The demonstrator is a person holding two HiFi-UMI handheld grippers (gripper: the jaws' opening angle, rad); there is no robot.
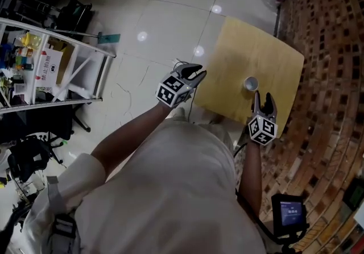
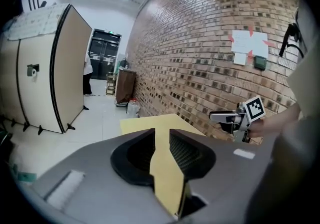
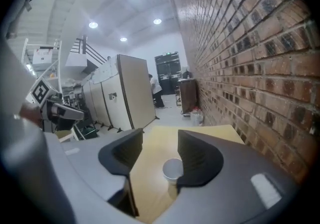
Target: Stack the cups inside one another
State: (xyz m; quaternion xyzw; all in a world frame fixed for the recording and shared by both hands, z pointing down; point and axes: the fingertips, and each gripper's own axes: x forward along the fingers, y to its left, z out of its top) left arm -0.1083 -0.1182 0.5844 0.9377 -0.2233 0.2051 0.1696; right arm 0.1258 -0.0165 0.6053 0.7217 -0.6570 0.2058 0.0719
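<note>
The brick wall (image 1: 330, 48) runs along the table's far-right side, and pale floor tiles (image 1: 165, 31) lie off its left side. The table (image 1: 233, 48) is a bare yellowish-wood square. It serves as the working surface, and almost all of it is free.

The left gripper (image 1: 196, 71) hangs over the table's near-left edge. In its own view the jaws stand a little apart, with only the tabletop showing through the gap, so it grips nothing. It is well apart from the cup, which suggests it is waiting rather than working.

The right gripper (image 1: 263, 98) sits over the table's near-right part and points across the top. Its jaws stand wider than the left's and also hold nothing. That width looks suited to taking a cup between the pads.

The cup (image 1: 251, 83) stands upright and open end up on the right half of the table, just ahead of the right gripper's tips. In the right gripper view the cup (image 3: 173, 169) shows low in the gap, partly behind the right-hand jaw, and neither pad touches it.

Only one rim shows anywhere on the table. I cannot tell whether this is a single cup or several already nested. If it is nested, the stacking looks done.
</note>
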